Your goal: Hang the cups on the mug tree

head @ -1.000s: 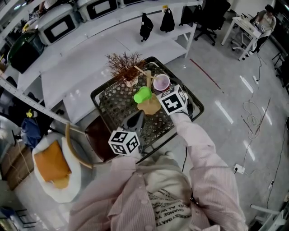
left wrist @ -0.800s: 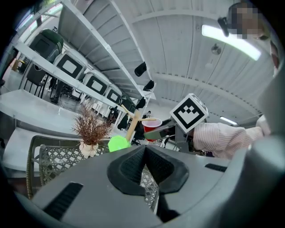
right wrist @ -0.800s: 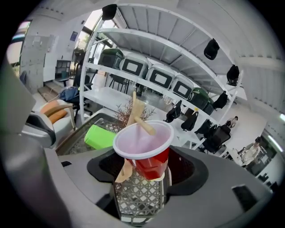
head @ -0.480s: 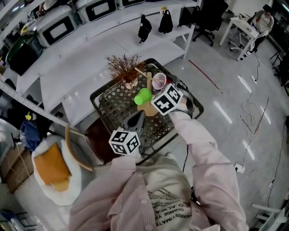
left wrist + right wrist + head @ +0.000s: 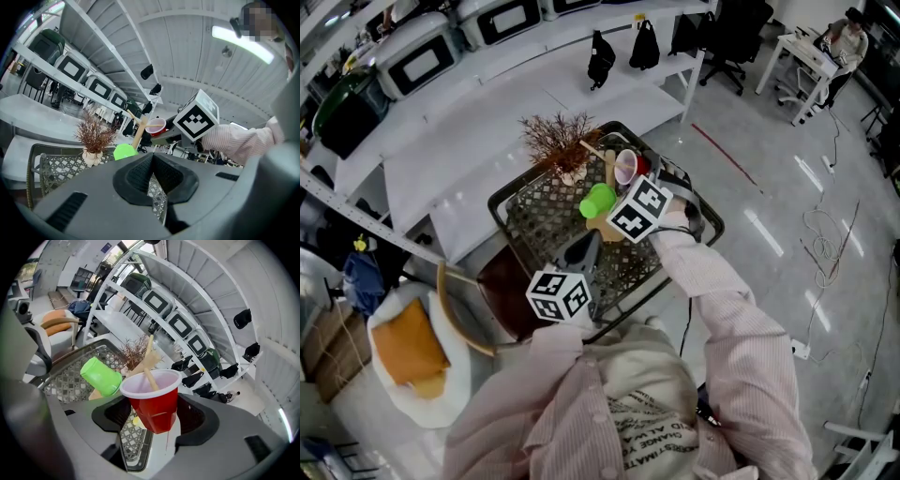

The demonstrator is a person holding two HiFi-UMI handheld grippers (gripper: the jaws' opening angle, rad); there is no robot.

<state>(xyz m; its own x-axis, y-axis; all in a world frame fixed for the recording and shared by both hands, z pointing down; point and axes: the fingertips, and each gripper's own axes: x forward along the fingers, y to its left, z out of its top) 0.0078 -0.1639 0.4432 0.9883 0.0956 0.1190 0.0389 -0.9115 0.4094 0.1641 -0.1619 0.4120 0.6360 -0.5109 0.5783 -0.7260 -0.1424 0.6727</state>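
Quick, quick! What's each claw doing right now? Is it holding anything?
Left claw: shut, holding nothing.
Right claw: shut on the red cup.

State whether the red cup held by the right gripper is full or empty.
Empty: the red cup shows a bare white inside.

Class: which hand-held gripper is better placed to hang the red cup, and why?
Right. The right hand-held gripper holds the red cup at the mug tree peg; the left hand-held gripper is shut and empty.
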